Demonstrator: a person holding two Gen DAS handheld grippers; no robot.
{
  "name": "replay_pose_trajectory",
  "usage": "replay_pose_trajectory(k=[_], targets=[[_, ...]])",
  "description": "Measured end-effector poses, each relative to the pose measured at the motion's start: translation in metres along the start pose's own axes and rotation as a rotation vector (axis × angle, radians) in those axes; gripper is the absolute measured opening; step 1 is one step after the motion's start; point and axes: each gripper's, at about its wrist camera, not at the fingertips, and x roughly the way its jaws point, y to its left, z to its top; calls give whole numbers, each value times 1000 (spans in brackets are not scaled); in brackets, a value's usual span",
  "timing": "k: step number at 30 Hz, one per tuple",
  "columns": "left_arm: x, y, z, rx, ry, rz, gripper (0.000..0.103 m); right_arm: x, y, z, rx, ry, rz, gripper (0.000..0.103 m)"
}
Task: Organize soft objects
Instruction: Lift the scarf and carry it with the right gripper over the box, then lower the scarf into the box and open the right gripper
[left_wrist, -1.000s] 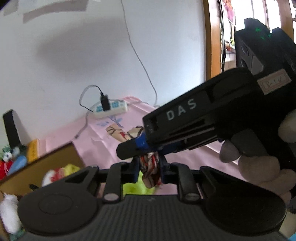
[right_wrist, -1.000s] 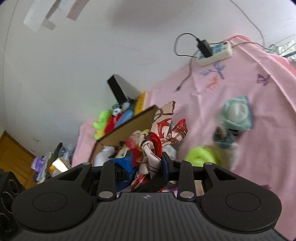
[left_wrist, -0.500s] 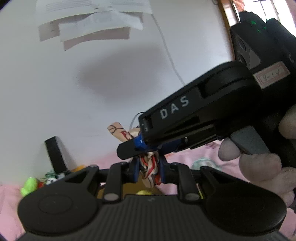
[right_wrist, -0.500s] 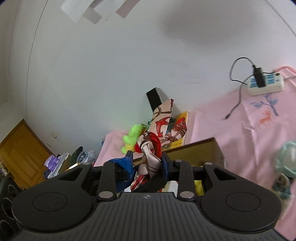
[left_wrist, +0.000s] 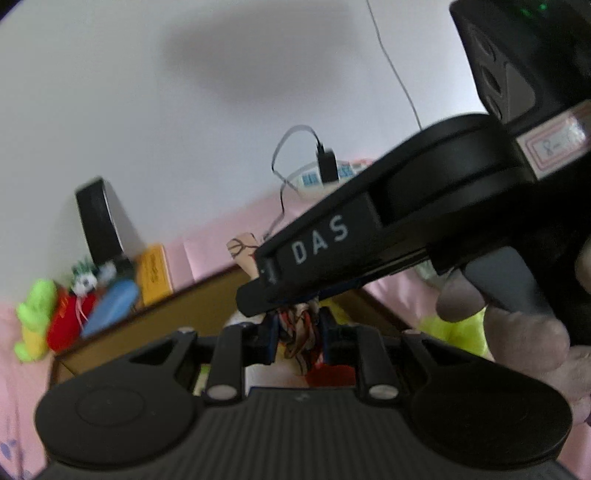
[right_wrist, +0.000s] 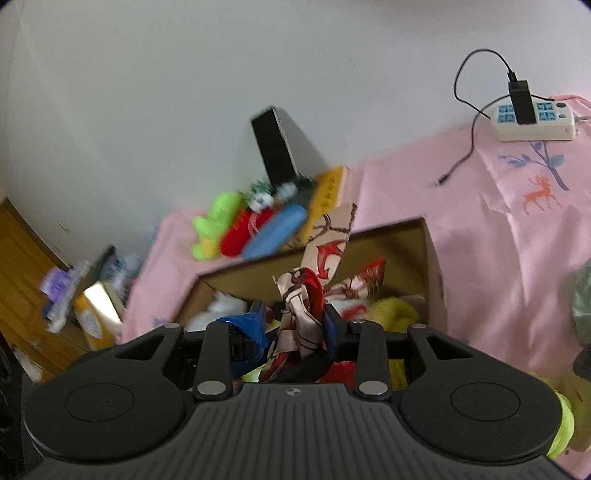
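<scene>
Pink cloth (right_wrist: 517, 258) printed with a deer and a branch covered the surface, running up to a plain white wall (right_wrist: 184, 92) where a power strip (right_wrist: 533, 123) lay with a black adapter plugged in. I held both grippers over an open cardboard box (right_wrist: 430, 251) that already had soft things in it, among them something white and fluffy and something yellow-green. Between the two grippers I carried the patterned scarf (right_wrist: 301, 314), cream with red and dark markings, bunched above the box. From the right wrist view, my right gripper (right_wrist: 295, 321) had the scarf between its blue-padded fingers; the jaws were opening, with a gap showing on the left side while the fabric lay against the right pad. From the left wrist view, my left gripper (left_wrist: 297, 328) was clamped narrowly on the same scarf (left_wrist: 299, 332), though its jaws were beginning to part too. The right gripper's black body, marked DAS, crossed that view from the upper right, with the fingers of the hand (left_wrist: 517, 332) on its trigger. Behind the box lay a heap of plush toys (right_wrist: 243, 221) in green, red and blue, beside a black stand (right_wrist: 275, 147) leaning at the wall.
</scene>
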Motion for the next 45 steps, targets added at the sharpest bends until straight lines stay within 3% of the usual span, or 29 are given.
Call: replay_pose_trajectory(k=[6,11,17,22,26,37,45], targets=[[19,4,-9,-25,46,-45,21,8,-9,-1,-1,18,-57,17],[31,1,-12,-43,69,-75,21,-4,-22,6,62,-34,-73,17],[43,-12,-11,-7,90,-89,20,-23,-31,15,120,-85,-5,17],[47,-17,-11,0,95,-102,19,-12,-24,15,132,-3,76,17],[45,-13,-12,-11,100,-111,20,3,-20,12,150,72,84,17],[17,0,-18,-22,109,-94,31,16,-18,3,122,178,-35,16],[1,-2,-12,-18,107,-36,45,2,-12,3,85,142,-64,16]])
